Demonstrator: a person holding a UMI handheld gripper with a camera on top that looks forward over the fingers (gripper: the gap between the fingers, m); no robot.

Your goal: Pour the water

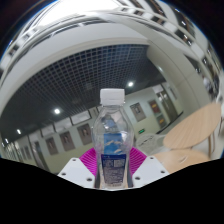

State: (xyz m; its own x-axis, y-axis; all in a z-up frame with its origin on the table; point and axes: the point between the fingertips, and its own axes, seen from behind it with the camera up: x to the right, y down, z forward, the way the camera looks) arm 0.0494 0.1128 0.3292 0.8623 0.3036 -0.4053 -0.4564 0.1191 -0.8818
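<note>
**Bottle gripped and lifted, upright for now**

Overhead runs a gridded ceiling [90, 70] with lights, and framed pictures [60, 140] line the wall below it; the view tilts upward, so no desk shows. The bottle [113, 140], white cap up, stands upright between the fingers, apparently carried aloft. The gripper [112, 172] looks clamped on the bottle's lower body, pads against its sides — a low hold that probably leaves the neck free for tipping.
</note>
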